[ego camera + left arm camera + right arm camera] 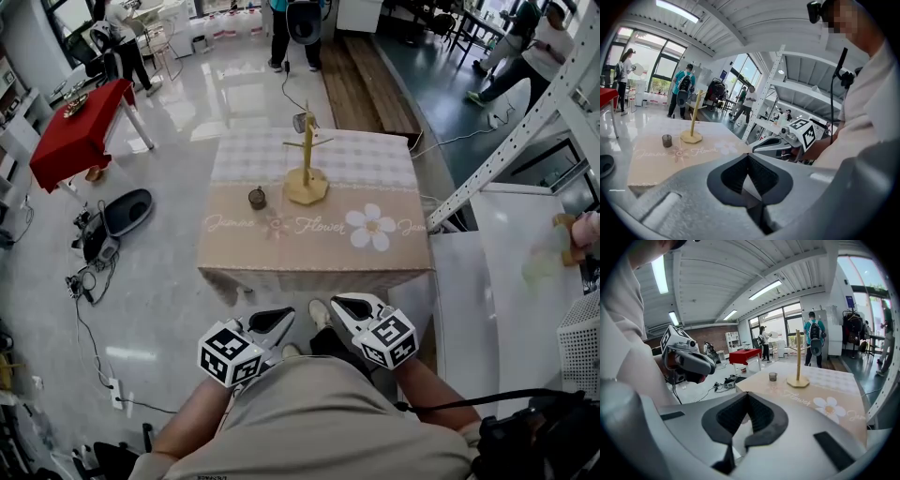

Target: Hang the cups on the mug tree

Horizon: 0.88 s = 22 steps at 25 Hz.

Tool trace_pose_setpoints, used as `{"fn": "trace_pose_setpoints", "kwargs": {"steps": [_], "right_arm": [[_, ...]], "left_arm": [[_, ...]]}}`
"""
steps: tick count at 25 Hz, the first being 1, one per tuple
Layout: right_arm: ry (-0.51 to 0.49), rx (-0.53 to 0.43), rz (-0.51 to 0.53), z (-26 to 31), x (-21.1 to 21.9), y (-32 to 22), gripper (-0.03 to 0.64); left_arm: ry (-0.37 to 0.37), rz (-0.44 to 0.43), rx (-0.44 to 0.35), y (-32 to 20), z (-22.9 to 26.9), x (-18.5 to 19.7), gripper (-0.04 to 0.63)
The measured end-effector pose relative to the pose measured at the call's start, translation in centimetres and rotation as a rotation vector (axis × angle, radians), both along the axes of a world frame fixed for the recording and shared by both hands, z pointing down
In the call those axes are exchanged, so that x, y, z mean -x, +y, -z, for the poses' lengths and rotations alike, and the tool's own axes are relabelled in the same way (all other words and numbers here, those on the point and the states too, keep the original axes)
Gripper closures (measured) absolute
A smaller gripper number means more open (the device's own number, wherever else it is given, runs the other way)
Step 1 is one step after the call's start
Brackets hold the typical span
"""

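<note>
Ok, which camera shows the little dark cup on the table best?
The head view: the cup is seen from above, unobstructed, standing clear of the base of the mug tree. The left gripper view shows it side-on and upright, but small. The right gripper view shows it smaller still, beside the tree.

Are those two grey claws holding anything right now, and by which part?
Nothing is held: the left gripper and right gripper are both shut and empty. The small dark cup stands untouched on the beige-clothed table.
</note>
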State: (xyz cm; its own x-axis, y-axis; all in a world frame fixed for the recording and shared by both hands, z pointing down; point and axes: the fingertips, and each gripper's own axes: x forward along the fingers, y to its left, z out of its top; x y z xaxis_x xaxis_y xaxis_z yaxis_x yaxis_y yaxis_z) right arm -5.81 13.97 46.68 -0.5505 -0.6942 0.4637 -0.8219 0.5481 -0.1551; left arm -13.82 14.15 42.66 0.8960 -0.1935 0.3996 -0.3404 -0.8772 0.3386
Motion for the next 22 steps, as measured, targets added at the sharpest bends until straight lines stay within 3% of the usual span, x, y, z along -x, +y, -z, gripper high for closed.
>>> {"fn": "trace_pose_setpoints", "kwargs": {"steps": [22], "right_arm": [[0.049, -0.027, 0.054, 1.1, 3.8, 0.7, 0.603]], "left_arm": [[0.025, 0.025, -0.006, 0.7, 0.0, 2.9, 0.588]]}}
